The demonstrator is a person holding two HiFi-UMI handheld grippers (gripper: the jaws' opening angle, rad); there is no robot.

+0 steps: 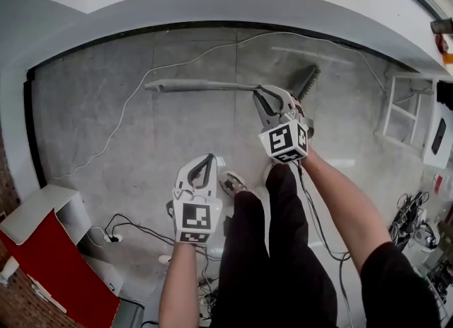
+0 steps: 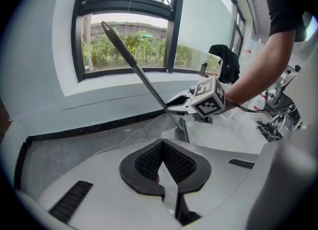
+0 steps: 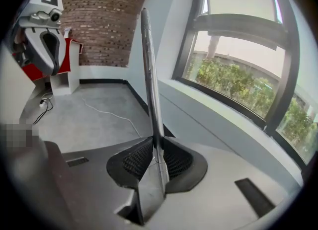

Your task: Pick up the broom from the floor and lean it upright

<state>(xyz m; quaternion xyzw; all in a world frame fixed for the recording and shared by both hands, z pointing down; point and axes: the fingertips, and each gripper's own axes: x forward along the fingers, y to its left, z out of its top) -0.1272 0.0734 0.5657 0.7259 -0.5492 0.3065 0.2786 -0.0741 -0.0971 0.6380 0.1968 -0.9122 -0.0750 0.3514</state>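
Above the grey concrete floor (image 1: 78, 107), beside a curved window wall, one broom (image 1: 205, 86) is recorded: grey handle, dark brush head. The handle is pinched between the fingers (image 3: 134, 160) of the right gripper (image 3: 156, 157), near its brush end. It is held tilted, with the free end seen slanting up across the window (image 2: 129, 40) in the left gripper view. Whether the bristles touch the floor cannot be told.

The left gripper (image 2: 163, 149) is held apart from the broom, lower and nearer the person's legs (image 1: 283, 249). Its fingers (image 2: 146, 160) are pressed together, and nothing is seen between them.

Also listed:
- a white cable (image 1: 127, 107), laid across the floor
- a red panel (image 1: 60, 263), at the lower left of the head view
- a brick wall (image 3: 99, 20), seen in the right gripper view
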